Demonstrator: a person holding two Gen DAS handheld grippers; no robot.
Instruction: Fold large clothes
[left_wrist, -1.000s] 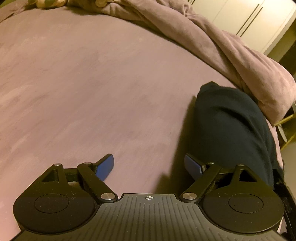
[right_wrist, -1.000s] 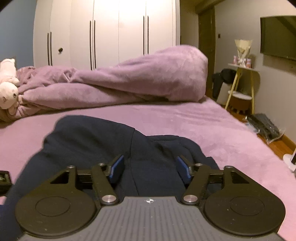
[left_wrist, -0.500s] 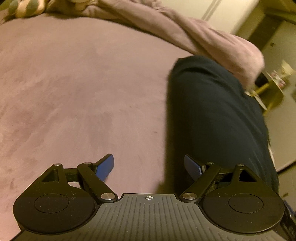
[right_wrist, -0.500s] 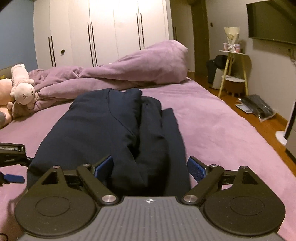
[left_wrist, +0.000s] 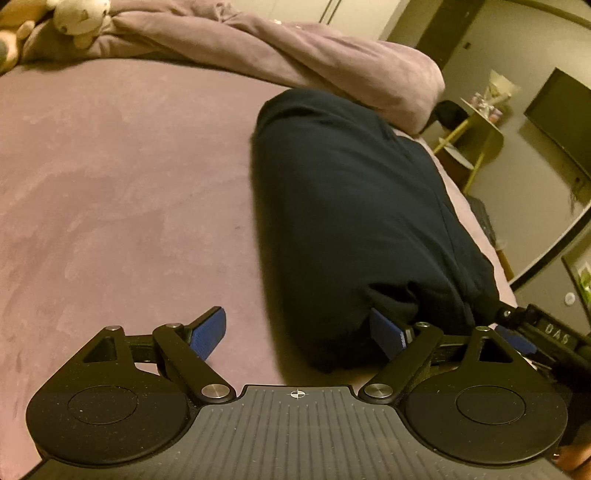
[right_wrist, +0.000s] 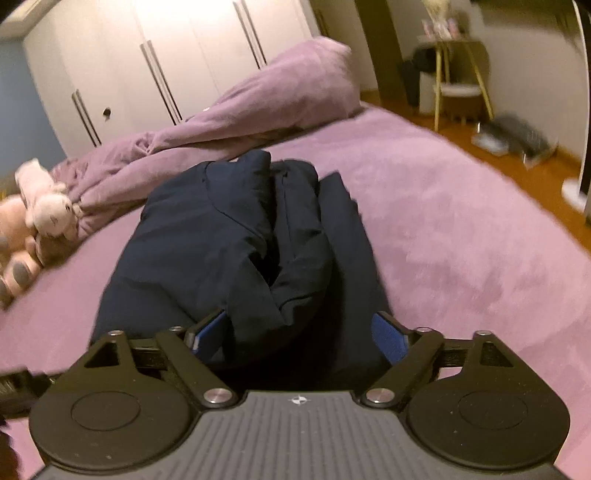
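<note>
A folded navy garment (left_wrist: 354, 206) lies as a long bundle on the purple bed (left_wrist: 110, 177). It also shows in the right wrist view (right_wrist: 236, 236), with thick folds on top. My left gripper (left_wrist: 299, 332) is open at the garment's near left corner; its right finger touches the cloth edge, its left finger is over bare bed. My right gripper (right_wrist: 301, 336) is open, its fingers on either side of the garment's near end. The right gripper's tip (left_wrist: 535, 332) shows at the right edge of the left wrist view.
A rumpled purple duvet (right_wrist: 258, 110) lies along the far side of the bed. Plush toys (right_wrist: 40, 210) sit at the far left. White wardrobes (right_wrist: 166, 55) stand behind. A yellow side table (right_wrist: 458, 74) and wooden floor (right_wrist: 517, 158) are to the right.
Both grippers have pulled back from the garment and tilted. The right gripper's fingers have spread wider. The garment now lies as a long folded bundle ahead of both.
</note>
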